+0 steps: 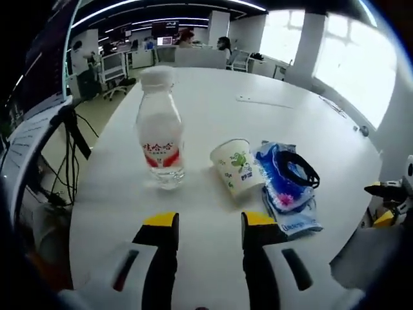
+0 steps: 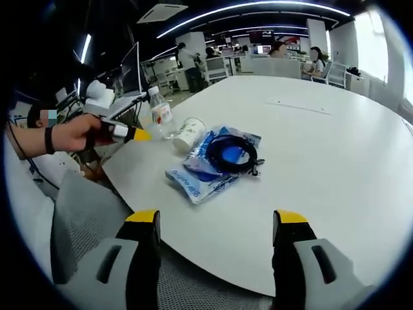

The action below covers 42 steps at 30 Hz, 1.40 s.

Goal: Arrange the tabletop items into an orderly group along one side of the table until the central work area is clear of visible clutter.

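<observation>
Open-plan office, white round table (image 1: pixel 213 116): three items sit grouped near one edge. In the left gripper view, the left gripper (image 1: pixel 210 226) rises from 6 o'clock with its yellow-tipped jaws apart and nothing between them. A capped water bottle (image 1: pixel 159 132) stands upright at about 11 o'clock from the jaws, clear of them. A paper cup (image 1: pixel 237 166) lies tipped on its side at 1 o'clock, touching a blue-and-white bag (image 1: pixel 287 187) at 2 o'clock, on which a black coiled cable (image 1: pixel 302 169) rests.

In the right gripper view, the right gripper (image 2: pixel 216 223) hangs over the table's near edge, jaws wide apart and empty. The bag (image 2: pixel 210 161) with the cable (image 2: pixel 232 154) lies at 12 o'clock, well apart from the jaws; the cup (image 2: pixel 189 134) and bottle (image 2: pixel 160 113) sit beyond at 11 o'clock. A hand (image 2: pixel 77 134) holds the left gripper (image 2: pixel 141 134) at 10 o'clock, just beside the bottle. Desks, chairs and seated people fill the background.
</observation>
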Each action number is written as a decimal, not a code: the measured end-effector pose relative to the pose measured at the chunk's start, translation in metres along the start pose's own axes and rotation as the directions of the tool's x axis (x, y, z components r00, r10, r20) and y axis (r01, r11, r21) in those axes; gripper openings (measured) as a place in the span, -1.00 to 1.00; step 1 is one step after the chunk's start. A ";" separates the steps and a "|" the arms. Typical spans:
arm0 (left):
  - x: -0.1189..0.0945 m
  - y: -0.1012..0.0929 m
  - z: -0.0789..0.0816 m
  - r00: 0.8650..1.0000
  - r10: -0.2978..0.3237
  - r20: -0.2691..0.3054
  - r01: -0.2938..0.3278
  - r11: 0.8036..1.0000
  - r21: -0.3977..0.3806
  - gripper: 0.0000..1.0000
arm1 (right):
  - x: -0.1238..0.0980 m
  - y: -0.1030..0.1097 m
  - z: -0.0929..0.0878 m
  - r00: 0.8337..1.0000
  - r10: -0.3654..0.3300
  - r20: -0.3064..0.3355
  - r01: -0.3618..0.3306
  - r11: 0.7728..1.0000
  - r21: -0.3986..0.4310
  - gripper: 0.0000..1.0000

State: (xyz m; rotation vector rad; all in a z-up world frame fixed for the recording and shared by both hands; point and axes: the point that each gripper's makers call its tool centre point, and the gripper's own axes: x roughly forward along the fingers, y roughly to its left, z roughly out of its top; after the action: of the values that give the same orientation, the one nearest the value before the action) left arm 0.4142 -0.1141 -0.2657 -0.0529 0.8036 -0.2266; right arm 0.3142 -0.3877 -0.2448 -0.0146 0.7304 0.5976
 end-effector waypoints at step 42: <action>0.081 -0.047 0.026 0.986 -0.117 -0.121 0.098 0.983 -0.154 -0.04 | -0.003 -0.022 -0.006 0.999 -0.030 -0.031 0.031 0.999 0.037 0.41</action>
State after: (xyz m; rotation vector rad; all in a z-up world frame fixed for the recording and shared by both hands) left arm 0.4785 -0.1791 -0.2991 -0.2239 0.9479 -0.2748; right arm 0.3206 -0.4089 -0.2518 -0.0003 0.7690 0.5558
